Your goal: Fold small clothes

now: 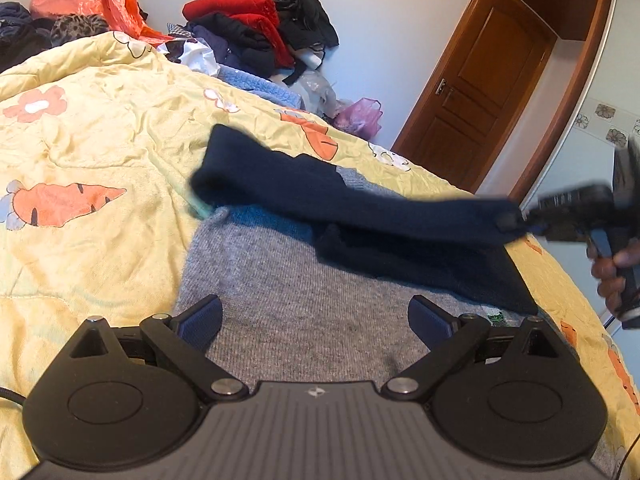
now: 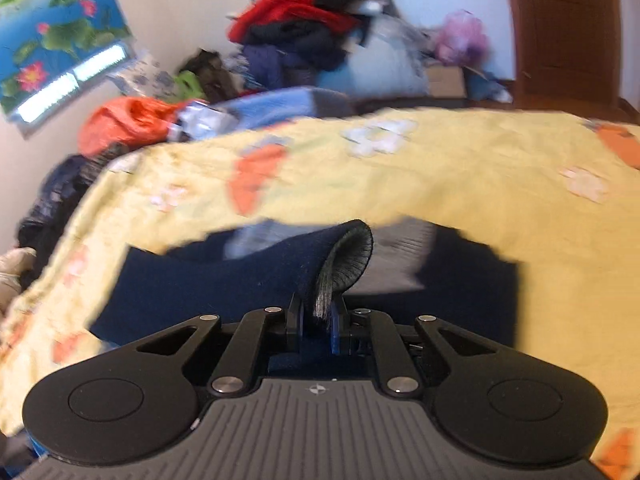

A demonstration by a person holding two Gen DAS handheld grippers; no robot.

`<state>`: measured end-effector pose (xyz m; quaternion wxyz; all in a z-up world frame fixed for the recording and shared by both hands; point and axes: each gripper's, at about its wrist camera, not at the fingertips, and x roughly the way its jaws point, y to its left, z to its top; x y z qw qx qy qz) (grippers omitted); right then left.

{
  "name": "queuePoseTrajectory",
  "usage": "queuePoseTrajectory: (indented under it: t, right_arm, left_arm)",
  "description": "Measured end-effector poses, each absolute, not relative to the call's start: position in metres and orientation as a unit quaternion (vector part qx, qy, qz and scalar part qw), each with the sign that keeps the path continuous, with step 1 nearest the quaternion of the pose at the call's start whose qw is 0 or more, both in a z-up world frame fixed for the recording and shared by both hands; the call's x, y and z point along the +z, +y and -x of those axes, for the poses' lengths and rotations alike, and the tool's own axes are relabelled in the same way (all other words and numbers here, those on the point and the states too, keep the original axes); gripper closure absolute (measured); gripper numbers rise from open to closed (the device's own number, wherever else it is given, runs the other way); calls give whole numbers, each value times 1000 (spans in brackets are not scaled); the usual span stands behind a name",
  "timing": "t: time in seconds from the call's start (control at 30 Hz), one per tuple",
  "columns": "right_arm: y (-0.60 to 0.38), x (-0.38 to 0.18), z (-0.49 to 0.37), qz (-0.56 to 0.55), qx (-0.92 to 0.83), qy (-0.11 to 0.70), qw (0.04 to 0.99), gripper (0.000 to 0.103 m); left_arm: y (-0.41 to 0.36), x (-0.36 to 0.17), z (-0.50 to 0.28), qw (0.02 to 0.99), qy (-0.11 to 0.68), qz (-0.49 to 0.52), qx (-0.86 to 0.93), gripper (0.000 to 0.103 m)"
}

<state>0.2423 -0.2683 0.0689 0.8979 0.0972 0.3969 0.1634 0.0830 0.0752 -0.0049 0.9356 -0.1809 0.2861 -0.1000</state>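
A small knitted sweater [image 1: 288,312], grey in the body with navy sleeves, is spread on a yellow quilt [image 1: 100,140] printed with carrots and flowers. In the left wrist view the grey body lies near the camera, and the garment's long axis is judged to run from near to far.

One navy sleeve [image 1: 360,204] is raised off the body and stretched across the garment. Its long axis runs from the far left to the right, with the cuff end pointing right.

The right gripper [image 2: 320,320] is clenched on the cuff end of that sleeve; in the right wrist view the knit is pinched between the pads and a fold of it stands up above them. The left gripper [image 1: 316,320] is spread wide over the grey body, with nothing between its fingers.

The sweater is judged to be light, soft and limp, with no stiffness of its own. Sagging is seen along the raised sleeve. The knit is judged to stretch under pull and not to be fragile or slippery.

Hold is best taken at edges: a cuff, a hem corner or a shoulder seam. A grip in the middle of a panel is expected to bunch the fabric.

A pile of clothes [image 1: 260,24] lies at the far side of the bed.
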Motion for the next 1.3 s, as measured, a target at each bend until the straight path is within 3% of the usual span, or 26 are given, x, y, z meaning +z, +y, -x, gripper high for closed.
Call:
queuePoseTrajectory:
  t: [0.17,0.43,0.53,0.63,0.77,0.93,1.0,1.07,1.17,1.23,1.3]
  right_arm:
    - [-312,41,-241,-82,102,412,902,87]
    - [-305,7,-239,-51,75,412,907,87]
    - [-301,13,-230,-41,50,389,919,69]
    - [-295,34,-193,-36,34,316,948,65]
    - [-267,35,-149,-46,118,320,939,33]
    - [-247,-12,-117,25,129,356,925,32]
    - [-259,-20,-104,39,112,332,936,12]
    - [-277,-18,-103,10,90,340,936,13]
    - [-277,-7,-91,15,63,350,935,24]
    - [-268,4,-72,-5,85,337,938,23]
    - [-255,5,-49,-9,128,326,937,14]
  left_arm:
    - [73,-5,-84,936,287,177,-98,3]
    - [69,-5,-86,938,292,163,-95,2]
    - [67,-5,-86,939,294,155,-93,2]
    - [65,-5,-86,939,295,149,-91,2]
    - [58,-4,-86,941,301,128,-83,2]
    - [50,-3,-84,943,308,96,-74,1]
    - [50,-3,-84,944,309,94,-72,1]
    - [50,-3,-84,944,311,90,-70,2]
    - [41,-3,-86,943,320,62,-62,1]
    - [29,-1,-85,944,325,24,-48,1]
    - [13,4,-73,946,318,-23,-49,1]
